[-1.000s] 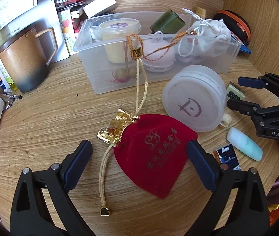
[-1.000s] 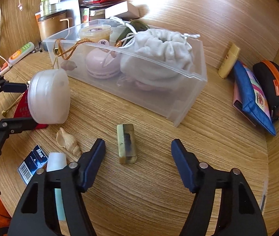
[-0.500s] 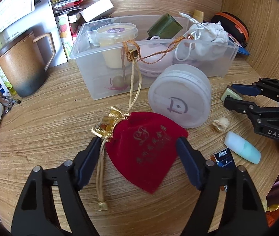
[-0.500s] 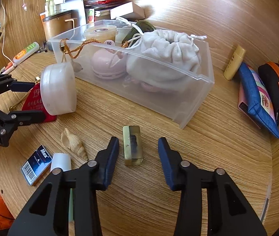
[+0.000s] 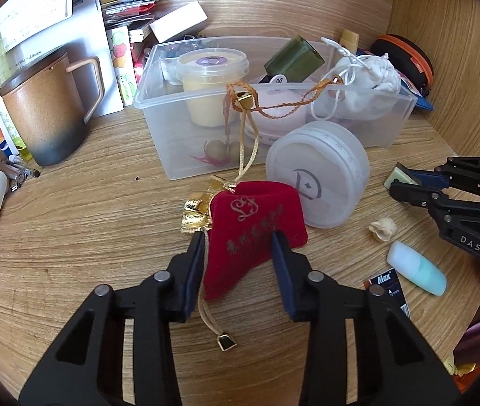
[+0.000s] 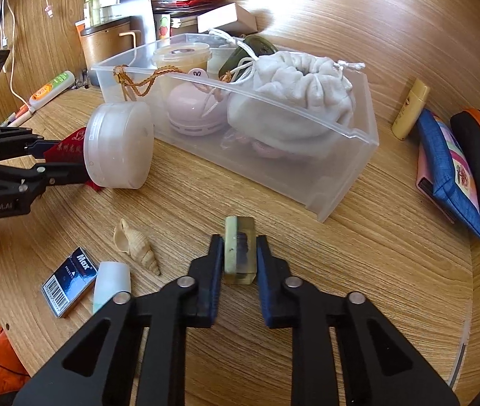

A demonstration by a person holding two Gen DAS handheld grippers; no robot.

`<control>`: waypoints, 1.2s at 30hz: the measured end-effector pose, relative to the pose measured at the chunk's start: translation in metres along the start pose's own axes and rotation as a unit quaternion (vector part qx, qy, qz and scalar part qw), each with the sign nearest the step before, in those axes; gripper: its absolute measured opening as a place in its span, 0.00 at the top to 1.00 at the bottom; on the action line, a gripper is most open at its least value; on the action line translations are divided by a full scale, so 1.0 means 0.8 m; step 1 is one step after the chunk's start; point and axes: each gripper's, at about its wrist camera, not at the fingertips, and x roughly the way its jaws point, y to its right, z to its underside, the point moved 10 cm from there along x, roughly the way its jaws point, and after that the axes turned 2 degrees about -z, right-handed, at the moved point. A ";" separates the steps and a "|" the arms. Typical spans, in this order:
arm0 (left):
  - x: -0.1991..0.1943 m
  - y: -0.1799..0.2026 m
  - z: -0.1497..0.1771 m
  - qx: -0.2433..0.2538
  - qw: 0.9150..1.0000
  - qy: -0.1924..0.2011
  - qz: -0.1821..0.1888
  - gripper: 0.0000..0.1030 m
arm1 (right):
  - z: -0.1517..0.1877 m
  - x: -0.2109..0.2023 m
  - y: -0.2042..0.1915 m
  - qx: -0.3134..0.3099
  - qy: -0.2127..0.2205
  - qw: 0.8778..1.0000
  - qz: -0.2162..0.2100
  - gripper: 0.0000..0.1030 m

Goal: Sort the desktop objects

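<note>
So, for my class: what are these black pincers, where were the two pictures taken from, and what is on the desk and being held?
They are hand-held grippers, one in each of a person's hands, each with a camera looking along its fingers. The left gripper is closing on a red velvet pouch. The right gripper is shut on a small yellowish block. On the wooden desk stand a clear plastic bin of sorted things, a round white jar and a seashell.

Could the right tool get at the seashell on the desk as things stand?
Probably not right now: the right tool is shut on the yellowish resin block. Otherwise the way looks free; the seashell lies in the open on the desk, just beside it.
</note>
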 end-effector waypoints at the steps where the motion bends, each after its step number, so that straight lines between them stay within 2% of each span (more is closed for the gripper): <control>1: 0.000 0.000 -0.001 0.003 1.000 0.001 -0.003 0.72 | 0.000 0.000 0.000 0.001 0.000 1.000 -0.001 0.86; 4: 0.001 0.002 -0.003 0.008 1.000 0.003 -0.002 0.81 | 0.001 0.000 -0.001 0.002 0.000 1.000 -0.005 0.86; 8: 0.001 0.000 -0.005 0.006 1.000 0.004 0.001 0.85 | 0.001 0.000 -0.001 0.001 0.001 1.000 -0.005 0.86; 16: -0.006 -0.013 -0.007 -0.021 1.000 0.014 0.002 0.86 | -0.001 -0.005 0.001 0.008 0.010 1.000 -0.004 0.86; 26: -0.033 -0.017 -0.009 -0.012 0.999 0.037 -0.007 0.86 | -0.004 -0.014 -0.003 0.013 0.013 1.000 -0.009 0.86; 36: -0.056 -0.025 -0.024 -0.010 0.998 0.062 -0.014 0.86 | -0.024 -0.042 0.002 0.011 0.040 0.999 0.009 0.86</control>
